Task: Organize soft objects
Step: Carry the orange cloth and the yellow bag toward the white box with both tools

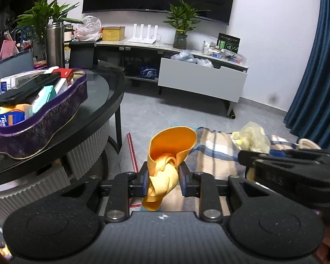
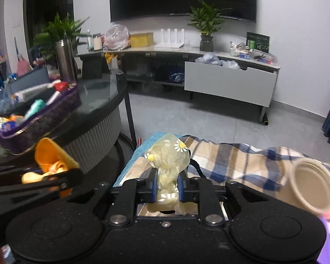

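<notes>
Both tongs tilt downward side by side above the plaid blanket [image 2: 242,160], the left gripper [image 1: 162,176] clamped on an orange cloth [image 1: 169,151], the right gripper [image 2: 167,183] pinching a sheer daisy-print cloth [image 2: 168,158].

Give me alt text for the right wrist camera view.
The right gripper has its jaws shut on a sheer yellow daisy-print cloth above a plaid blanket. At left, the left gripper holds an orange cloth; a paper cup lies at right.

Paper cup [image 2: 312,184] cut by right edge; tray [image 2: 39,118] contents blurred, perhaps boxes.
</notes>
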Motion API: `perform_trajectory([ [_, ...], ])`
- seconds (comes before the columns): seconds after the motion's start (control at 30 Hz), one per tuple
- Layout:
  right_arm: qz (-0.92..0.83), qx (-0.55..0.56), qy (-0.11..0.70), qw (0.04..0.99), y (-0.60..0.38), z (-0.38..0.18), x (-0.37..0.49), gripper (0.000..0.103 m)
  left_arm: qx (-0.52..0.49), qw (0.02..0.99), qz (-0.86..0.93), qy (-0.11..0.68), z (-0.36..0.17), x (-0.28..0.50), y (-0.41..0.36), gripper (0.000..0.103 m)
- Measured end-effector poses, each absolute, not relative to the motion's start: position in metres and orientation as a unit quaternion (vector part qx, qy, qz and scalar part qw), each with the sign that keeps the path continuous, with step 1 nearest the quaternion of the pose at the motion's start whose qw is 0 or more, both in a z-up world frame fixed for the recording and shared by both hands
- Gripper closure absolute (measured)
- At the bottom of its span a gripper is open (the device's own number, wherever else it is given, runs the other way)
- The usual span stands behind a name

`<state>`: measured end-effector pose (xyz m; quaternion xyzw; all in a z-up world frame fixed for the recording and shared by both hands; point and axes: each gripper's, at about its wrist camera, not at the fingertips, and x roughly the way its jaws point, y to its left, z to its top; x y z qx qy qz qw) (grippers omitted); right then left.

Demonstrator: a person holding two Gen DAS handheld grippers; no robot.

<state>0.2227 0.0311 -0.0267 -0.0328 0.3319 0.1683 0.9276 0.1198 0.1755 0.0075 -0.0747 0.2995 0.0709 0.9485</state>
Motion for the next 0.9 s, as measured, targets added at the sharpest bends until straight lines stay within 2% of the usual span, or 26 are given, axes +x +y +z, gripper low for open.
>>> perform_trajectory([
  [0.4,0.156,-0.018,0.287,0.945,-0.025,0.036,0.127,0.081,-0.056,0.954,0.033,0.293,0.036,0.066,0.125,0.075],
  [0.9,0.127,-0.004,0.276,0.953,-0.082,0.053,0.059,0.081,-0.052,0.951,0.007,0.304,0.047,0.03,0.072,0.075],
])
